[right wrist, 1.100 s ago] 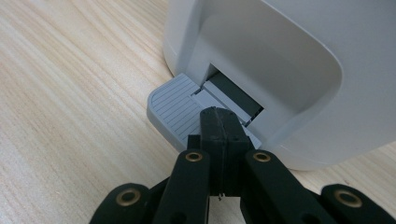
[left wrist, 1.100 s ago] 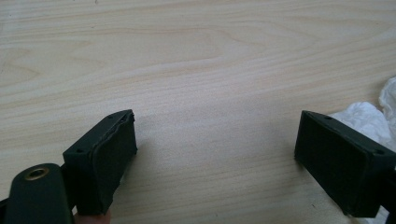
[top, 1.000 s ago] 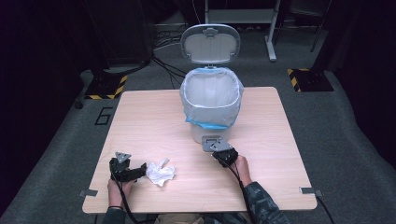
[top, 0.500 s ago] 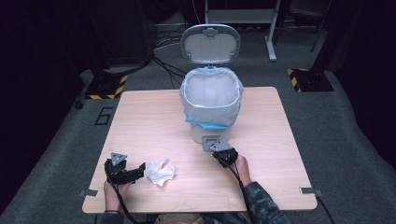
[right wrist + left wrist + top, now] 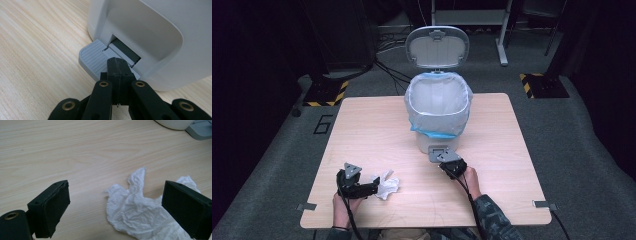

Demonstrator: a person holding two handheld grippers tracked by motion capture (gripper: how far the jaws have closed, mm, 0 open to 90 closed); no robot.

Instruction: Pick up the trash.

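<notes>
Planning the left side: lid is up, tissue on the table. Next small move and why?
Probably ease the left gripper forward and close on the crumpled tissue. Its jaws have just been opening and straddle the tissue without pressing it, while the shut right gripper presses the pedal, holding the bin lid up.

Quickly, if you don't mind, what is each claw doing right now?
Left claw: open, jaws just been opening, crumpled tissue between them, not gripped.
Right claw: shut, empty, pressing the bin pedal.

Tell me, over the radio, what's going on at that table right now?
Left gripper open, jaws just widening around crumpled tissue. Right gripper shut, pressing bin pedal; lid up. Nothing in the way.
</notes>
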